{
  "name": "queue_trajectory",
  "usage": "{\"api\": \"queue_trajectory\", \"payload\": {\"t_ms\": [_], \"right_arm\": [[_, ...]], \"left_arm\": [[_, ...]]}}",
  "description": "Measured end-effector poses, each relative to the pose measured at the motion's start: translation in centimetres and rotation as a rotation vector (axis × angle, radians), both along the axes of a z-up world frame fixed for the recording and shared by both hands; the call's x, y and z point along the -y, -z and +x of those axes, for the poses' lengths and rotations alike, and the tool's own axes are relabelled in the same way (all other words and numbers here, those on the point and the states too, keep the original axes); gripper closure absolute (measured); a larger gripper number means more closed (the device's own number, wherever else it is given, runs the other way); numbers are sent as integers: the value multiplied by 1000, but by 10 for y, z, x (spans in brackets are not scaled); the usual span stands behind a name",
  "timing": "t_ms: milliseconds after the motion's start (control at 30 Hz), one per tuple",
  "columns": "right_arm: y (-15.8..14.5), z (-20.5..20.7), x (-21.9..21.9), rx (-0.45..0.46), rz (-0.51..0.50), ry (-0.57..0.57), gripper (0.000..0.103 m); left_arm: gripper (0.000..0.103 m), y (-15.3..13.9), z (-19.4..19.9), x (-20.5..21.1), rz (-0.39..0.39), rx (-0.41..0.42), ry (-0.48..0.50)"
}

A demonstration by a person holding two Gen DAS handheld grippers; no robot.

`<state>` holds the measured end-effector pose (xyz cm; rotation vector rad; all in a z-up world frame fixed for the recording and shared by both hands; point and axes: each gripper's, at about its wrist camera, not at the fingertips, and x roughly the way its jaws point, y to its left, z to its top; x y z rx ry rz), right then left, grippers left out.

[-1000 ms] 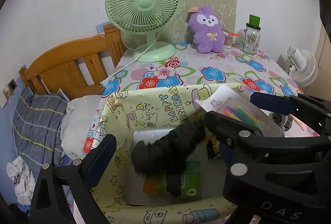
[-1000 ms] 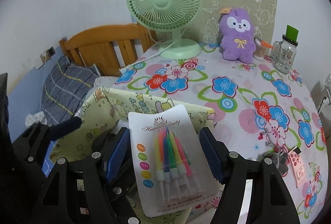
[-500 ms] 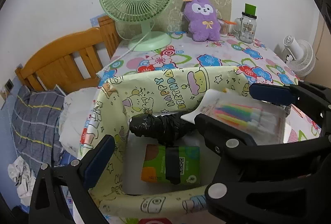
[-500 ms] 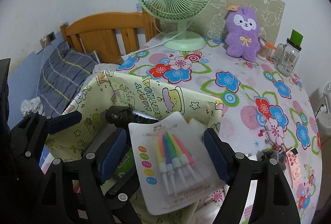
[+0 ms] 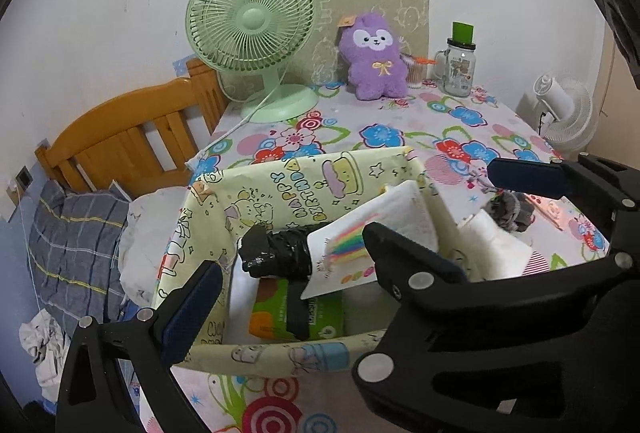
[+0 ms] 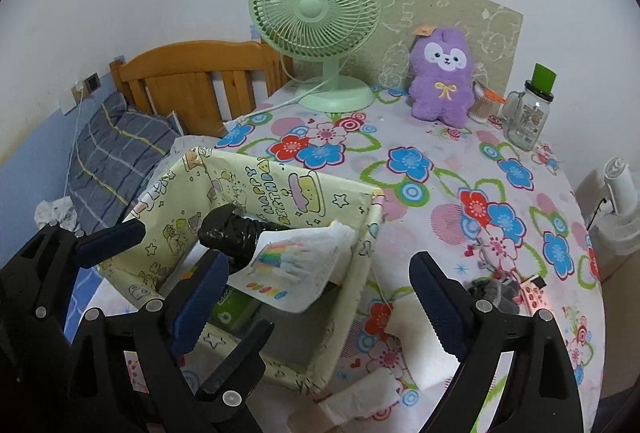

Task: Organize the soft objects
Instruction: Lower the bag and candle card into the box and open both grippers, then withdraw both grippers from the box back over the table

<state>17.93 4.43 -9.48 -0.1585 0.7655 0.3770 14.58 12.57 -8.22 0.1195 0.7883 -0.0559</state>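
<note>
Right tongs [image 6: 316, 293]: jaws just spread, released. Candle pack [image 6: 288, 267] in box [image 6: 344, 313], eleven o'clock: light, stiff; take by card edge.

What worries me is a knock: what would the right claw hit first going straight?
Probably the candle card in the yellow box; depth unclear. The right claw has just been opening, jaws clear of it.
</note>
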Motion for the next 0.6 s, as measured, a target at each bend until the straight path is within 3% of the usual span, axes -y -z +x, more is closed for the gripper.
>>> {"api": "queue_trajectory", "payload": {"t_ms": [600], "right_arm": [[-19, -26, 47, 21, 8, 49, 9]], "left_arm": [[0, -19, -24, 38, -4, 49, 12]]}}
